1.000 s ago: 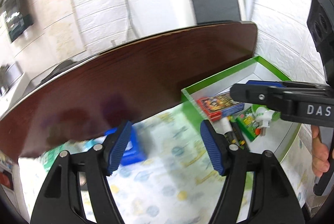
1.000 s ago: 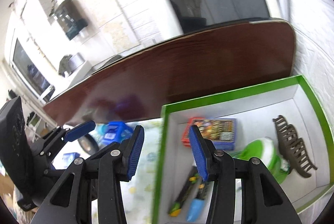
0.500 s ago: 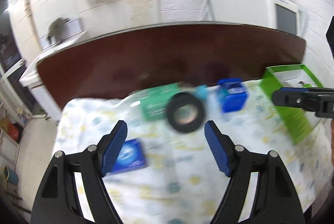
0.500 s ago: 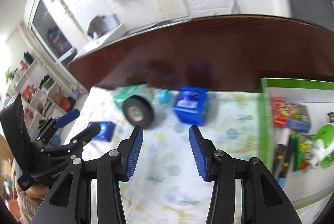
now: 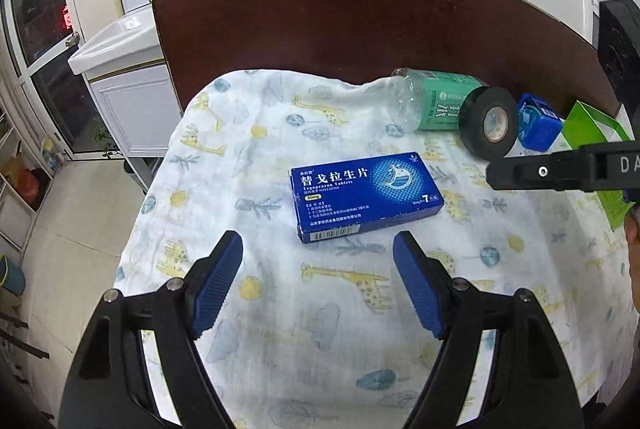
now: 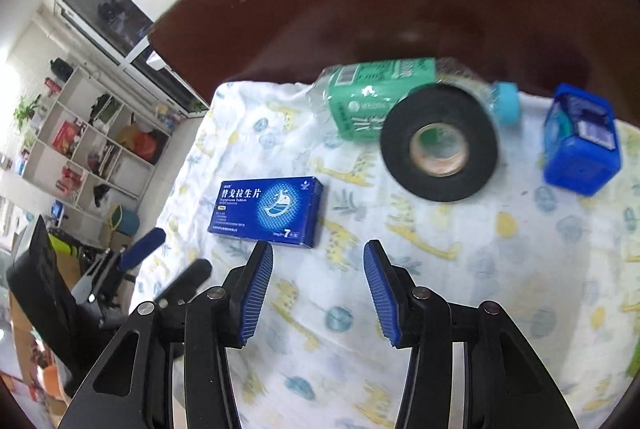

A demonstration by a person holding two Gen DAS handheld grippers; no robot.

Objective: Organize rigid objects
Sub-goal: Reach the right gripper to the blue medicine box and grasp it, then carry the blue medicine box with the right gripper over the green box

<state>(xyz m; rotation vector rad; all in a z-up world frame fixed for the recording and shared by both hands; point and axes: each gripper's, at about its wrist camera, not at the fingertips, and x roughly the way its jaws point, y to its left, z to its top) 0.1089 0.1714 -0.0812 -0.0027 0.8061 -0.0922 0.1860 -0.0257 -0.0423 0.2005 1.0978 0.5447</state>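
Both grippers hang above the cloth with nothing between their blue ribbed pads: the left gripper (image 5: 318,255) stands wide apart, its jaws having just been opening, and the right gripper (image 6: 319,263) is parted about halfway, its jaws also just opening a little.

A flat dark-blue cardboard tablet box (image 5: 366,196) lies on the white cloth printed with giraffes and trees (image 5: 280,309), just ahead of the left gripper. Farther back, a clear plastic bottle with a green label (image 6: 372,93) lies on its side, a black roll of tape (image 6: 439,143) stands on edge against it, and a small blue plastic box (image 6: 580,139) sits near the roll.

The cloth covers the near part of a dark reddish-brown table (image 5: 360,21). White cabinets and white shelving line the room.

A green-edged carton (image 5: 596,133) is cut off at the right edge of the left view, half hidden by the right gripper.
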